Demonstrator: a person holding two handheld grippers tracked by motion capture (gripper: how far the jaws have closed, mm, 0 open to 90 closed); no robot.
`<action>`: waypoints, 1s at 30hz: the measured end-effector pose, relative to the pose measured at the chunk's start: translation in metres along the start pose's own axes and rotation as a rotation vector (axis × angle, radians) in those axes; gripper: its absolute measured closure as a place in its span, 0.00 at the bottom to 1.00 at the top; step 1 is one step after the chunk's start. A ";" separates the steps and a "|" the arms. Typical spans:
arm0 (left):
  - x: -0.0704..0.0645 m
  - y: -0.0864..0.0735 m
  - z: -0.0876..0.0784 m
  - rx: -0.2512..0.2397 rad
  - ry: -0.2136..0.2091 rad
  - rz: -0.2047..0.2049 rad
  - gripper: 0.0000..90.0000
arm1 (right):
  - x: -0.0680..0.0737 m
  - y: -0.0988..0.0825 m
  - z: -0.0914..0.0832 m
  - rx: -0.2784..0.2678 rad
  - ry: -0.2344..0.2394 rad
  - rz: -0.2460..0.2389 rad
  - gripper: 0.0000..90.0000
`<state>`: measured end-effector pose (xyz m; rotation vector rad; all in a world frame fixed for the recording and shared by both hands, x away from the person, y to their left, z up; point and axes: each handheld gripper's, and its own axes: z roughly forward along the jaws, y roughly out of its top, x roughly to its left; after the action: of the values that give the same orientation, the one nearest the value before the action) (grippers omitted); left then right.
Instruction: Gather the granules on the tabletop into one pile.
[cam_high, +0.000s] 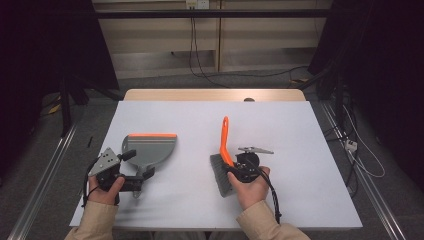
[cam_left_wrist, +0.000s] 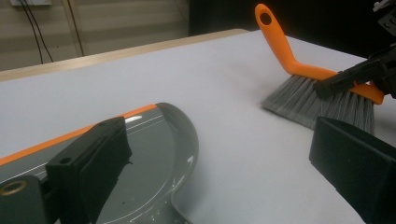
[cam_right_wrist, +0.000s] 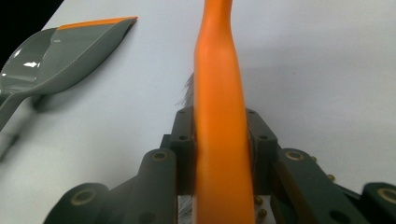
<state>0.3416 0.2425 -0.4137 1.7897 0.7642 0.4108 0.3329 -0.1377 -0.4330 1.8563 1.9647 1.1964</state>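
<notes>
Two tools lie on a pale grey worktop (cam_high: 200, 200) with a wooden strip along its far edge. At the left, the left tongs (cam_high: 137, 172) stand apart, one jaw over the near end of the grey dustpan (cam_high: 150, 149), gripping nothing; its orange lip faces the far side. Bare worktop separates it from the brush (cam_high: 223, 167), whose grey bristles rest on the surface. The right tongs (cam_high: 235, 167) are clamped on its orange handle, which points away from the person. Beyond lie a grey floor, trailing cables (cam_high: 200, 65), a pale wall and dark drapes on both sides.
</notes>
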 end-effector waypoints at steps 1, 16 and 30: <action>0.000 0.000 0.000 0.002 0.000 0.004 0.05 | -0.001 0.000 0.000 -0.001 -0.002 0.002 0.78; -0.002 0.000 0.002 0.004 -0.006 0.006 0.05 | -0.007 0.001 -0.006 -0.019 0.011 0.036 0.79; -0.001 0.000 0.003 0.006 -0.005 0.007 0.05 | 0.000 0.031 -0.016 -0.076 0.125 0.058 0.79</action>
<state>0.3428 0.2404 -0.4145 1.7989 0.7566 0.4085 0.3460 -0.1473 -0.4022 1.8545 1.9106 1.4157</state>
